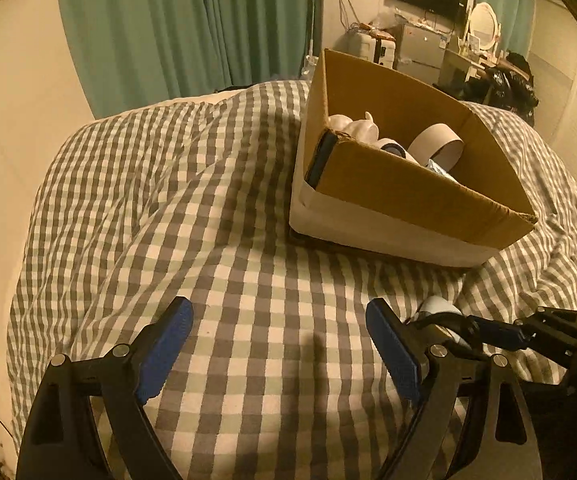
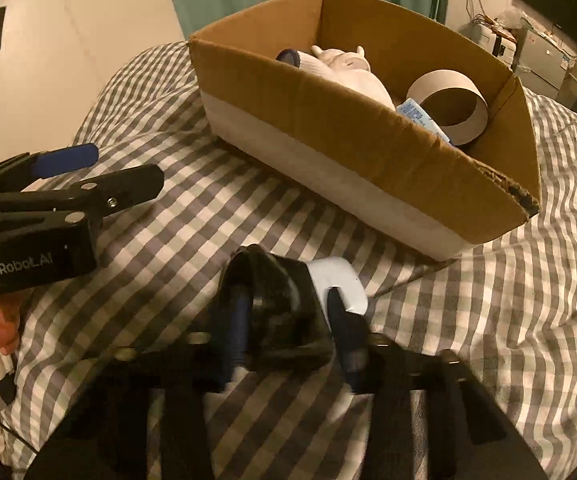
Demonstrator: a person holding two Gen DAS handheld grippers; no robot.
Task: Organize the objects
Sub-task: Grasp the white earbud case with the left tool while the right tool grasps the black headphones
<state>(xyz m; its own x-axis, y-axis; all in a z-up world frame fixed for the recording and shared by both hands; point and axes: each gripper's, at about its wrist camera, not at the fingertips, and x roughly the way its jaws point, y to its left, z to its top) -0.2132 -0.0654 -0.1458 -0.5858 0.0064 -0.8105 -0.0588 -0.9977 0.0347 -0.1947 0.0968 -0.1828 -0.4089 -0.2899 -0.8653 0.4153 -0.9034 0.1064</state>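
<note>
Task looks mostly done, judging by contents: cardboard box (image 2: 368, 152) sits on the bed (image 1: 248, 240) w/ several things already in it — a white figurine (image 2: 344, 64), a cardboard tape ring (image 2: 448, 108), a blue-printed packet (image 2: 420, 116), plus a dark-rimmed white item at the box's 10 o'clock corner.

Left to go: right gripper (image 2: 288, 332) is clamped on a dark object w/ a pale blue-white part (image 2: 340, 284), just short of the box's near wall, box at 12–1 o'clock from it.

Left gripper (image 1: 280, 344) has fingers spread wide, nothing between, over bare bedding.

Hard to tell: held object is blurred, can't ID it. Box floor mostly hidden by near wall. Pinkish thing at 8 o'clock edge of right view is cut off.
</note>
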